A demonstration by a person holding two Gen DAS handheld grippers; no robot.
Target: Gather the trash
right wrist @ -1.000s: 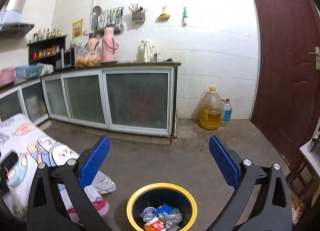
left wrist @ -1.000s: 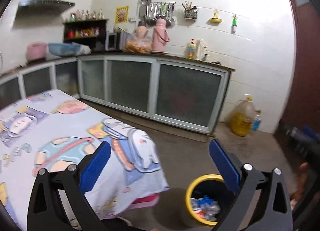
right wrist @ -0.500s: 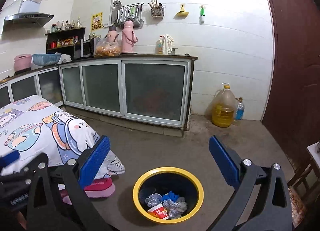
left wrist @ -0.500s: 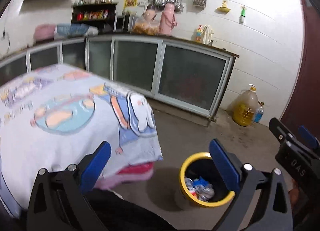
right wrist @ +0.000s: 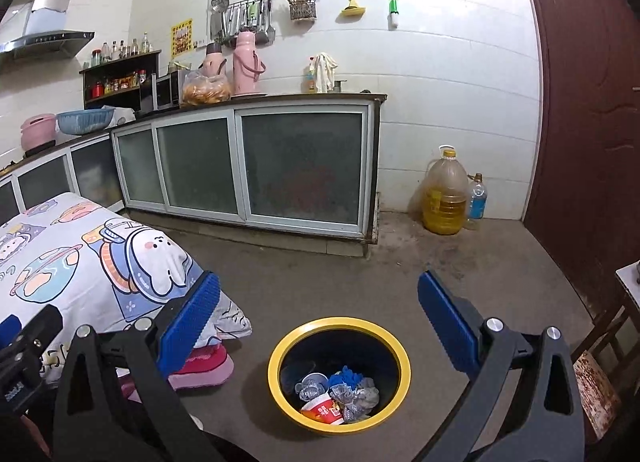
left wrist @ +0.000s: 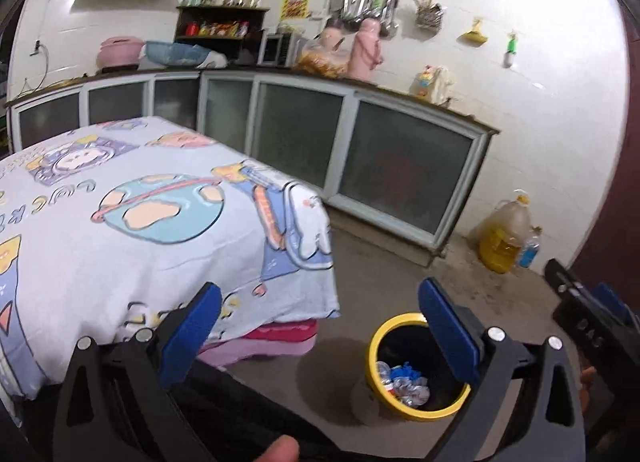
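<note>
Both grippers, left gripper [left wrist: 320,326] and right gripper [right wrist: 318,322], hold fingers apart, empty, above the yellow-rimmed trash bin [right wrist: 280,358] of light, crushable trash [right wrist: 340,394], probably best pinched at crumpled edges.

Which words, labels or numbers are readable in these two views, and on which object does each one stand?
"DAS", uncertain and partly hidden: on the body of the right gripper, left wrist view.
Too blurred or small to read: letters on the tablecloth, yellow wall poster, print on the red cup in the bin, label on the oil jug.
</note>
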